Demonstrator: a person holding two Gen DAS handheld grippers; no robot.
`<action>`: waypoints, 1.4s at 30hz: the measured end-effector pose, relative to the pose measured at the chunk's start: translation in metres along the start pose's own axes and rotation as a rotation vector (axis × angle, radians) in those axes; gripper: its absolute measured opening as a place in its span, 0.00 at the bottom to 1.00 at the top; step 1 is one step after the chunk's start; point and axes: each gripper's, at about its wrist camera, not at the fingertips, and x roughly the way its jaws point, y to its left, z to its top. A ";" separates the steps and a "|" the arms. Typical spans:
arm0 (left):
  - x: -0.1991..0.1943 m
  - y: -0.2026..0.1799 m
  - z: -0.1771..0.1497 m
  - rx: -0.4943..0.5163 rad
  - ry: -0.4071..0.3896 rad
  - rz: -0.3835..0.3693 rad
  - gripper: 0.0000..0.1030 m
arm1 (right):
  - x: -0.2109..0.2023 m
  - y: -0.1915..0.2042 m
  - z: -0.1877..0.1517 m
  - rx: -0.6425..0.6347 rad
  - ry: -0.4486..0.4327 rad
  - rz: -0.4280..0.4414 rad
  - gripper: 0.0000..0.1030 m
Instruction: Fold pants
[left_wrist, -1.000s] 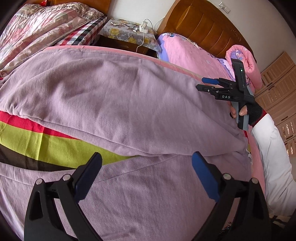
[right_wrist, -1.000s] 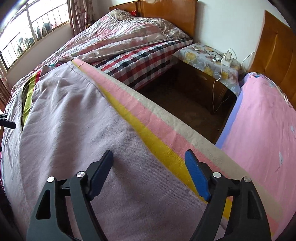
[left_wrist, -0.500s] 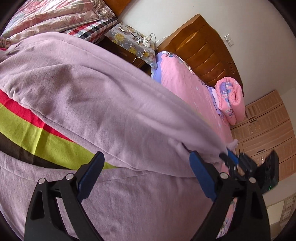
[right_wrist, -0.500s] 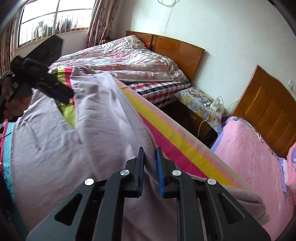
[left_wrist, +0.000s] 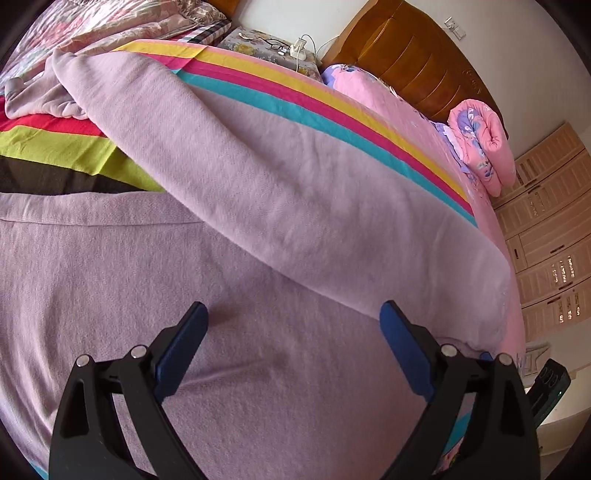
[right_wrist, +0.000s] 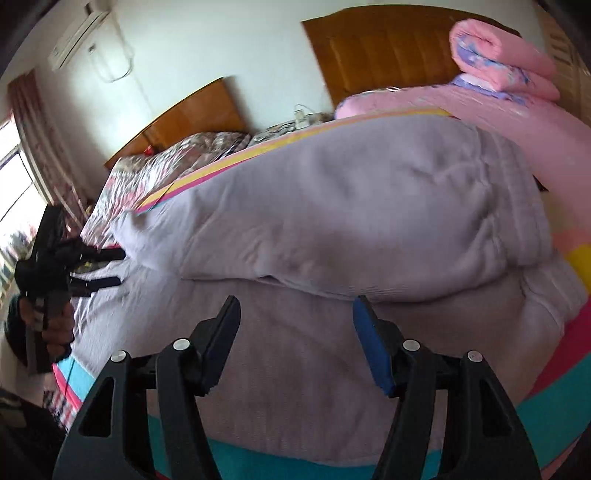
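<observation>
Right wrist view: right tongs (right_wrist: 293, 332) opening, pants (right_wrist: 332, 206) released since earlier pinch; left tongs (left_wrist: 293, 347) open.

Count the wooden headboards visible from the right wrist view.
2. The near headboard stands behind the pink bed, top centre; the far headboard stands lower left, behind the floral-quilted bed. Any others would be outside the frame.

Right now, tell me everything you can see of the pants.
The pants are soft lilac knit, lying across a striped bedspread. One leg is folded diagonally over the other, its cuff rumpled at the far left. The ribbed waistband shows at the right in the right wrist view. No gripper holds them.
</observation>
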 end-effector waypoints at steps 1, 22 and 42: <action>-0.001 0.003 -0.003 0.000 -0.008 0.003 0.91 | 0.000 -0.011 0.003 0.053 -0.001 -0.011 0.60; -0.005 0.062 0.059 -0.145 -0.068 0.004 0.70 | -0.002 -0.038 0.028 0.150 -0.097 -0.158 0.17; -0.082 0.053 0.098 -0.083 -0.310 -0.035 0.02 | -0.024 -0.030 0.111 0.014 -0.148 -0.119 0.13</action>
